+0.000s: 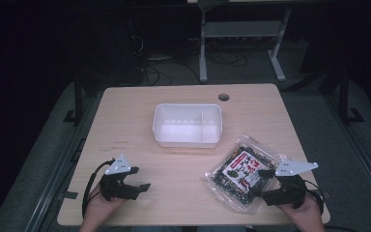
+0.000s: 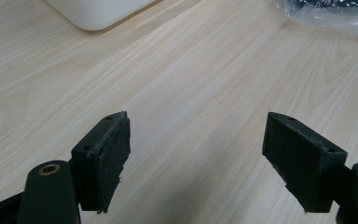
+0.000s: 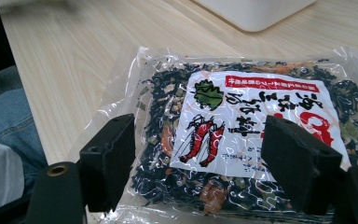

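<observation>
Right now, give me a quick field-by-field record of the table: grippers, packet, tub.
left gripper: open, nothing between its jaws, over bare table
right gripper: open, jaws on either side of the packet's near end, not closed on it
packet: clear bag of dark dried flakes, white label with red shrimp, lying flat at the table's right front
tub: white, rectangular, with a divider inside, empty, at the table's centre
packet to tub: apart, packet nearer the person and to the right

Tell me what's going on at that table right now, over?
Left gripper open over bare table. Right gripper open, jaws either side of the seaweed snack bag, not gripping. White bin empty beyond. Nothing in the way.
</observation>
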Demonstrator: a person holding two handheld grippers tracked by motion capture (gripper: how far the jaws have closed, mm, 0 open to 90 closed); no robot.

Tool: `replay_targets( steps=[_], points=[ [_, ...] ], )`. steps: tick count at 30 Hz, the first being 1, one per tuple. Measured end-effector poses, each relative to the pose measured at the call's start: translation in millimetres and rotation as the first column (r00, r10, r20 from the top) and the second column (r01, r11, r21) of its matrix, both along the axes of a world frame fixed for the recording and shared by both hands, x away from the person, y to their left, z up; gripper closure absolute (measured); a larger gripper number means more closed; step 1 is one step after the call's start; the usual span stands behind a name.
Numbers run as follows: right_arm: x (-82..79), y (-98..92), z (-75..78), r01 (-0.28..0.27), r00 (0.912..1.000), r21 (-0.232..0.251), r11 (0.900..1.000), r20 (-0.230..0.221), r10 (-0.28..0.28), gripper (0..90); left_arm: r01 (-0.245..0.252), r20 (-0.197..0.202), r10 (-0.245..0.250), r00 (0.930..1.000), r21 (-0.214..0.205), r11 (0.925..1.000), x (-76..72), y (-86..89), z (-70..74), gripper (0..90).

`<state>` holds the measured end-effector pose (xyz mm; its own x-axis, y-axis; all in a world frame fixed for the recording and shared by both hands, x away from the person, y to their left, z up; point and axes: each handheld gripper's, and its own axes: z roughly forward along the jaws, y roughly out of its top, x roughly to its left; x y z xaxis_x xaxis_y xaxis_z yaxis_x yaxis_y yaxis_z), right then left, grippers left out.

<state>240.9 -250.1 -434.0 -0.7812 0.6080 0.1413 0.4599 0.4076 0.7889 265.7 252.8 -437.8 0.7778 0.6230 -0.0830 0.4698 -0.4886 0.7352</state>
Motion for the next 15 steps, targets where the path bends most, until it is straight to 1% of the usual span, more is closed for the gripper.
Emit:
replay_targets(
  steps=[5, 8, 12, 15],
  points=[
    [-0.4, -1.7, 0.4, 0.007, 1.0000, 0.002, 1.0000, 0.002, -0.007, 24.7, 0.009, -0.003, -0.009, 1.0000, 0.005, 0.9999, -0.4, -2.7, 0.2, 22.5],
    [-0.8, -3.4, 1.3, 0.016, 0.9998, 0.003, 0.9999, 0.010, -0.016, 24.6, 0.019, -0.001, -0.019, 0.9998, 0.001, 0.9998, -1.5, -7.4, 1.7, 23.3],
    [-0.4, -4.7, 1.6, 0.026, 0.9996, 0.006, 0.9996, 0.010, -0.026, 24.5, 0.053, -0.002, -0.053, 0.9986, -0.001, 0.9986, -2.7, -18.8, 5.8, 25.0],
    [-0.2, -5.7, 1.8, 0.035, 0.9994, 0.012, 0.9993, 0.009, -0.035, 24.3, 0.083, -0.006, -0.084, 0.9965, -0.011, 0.9965, -2.5, -27.6, 9.6, 31.2]
  ],
)
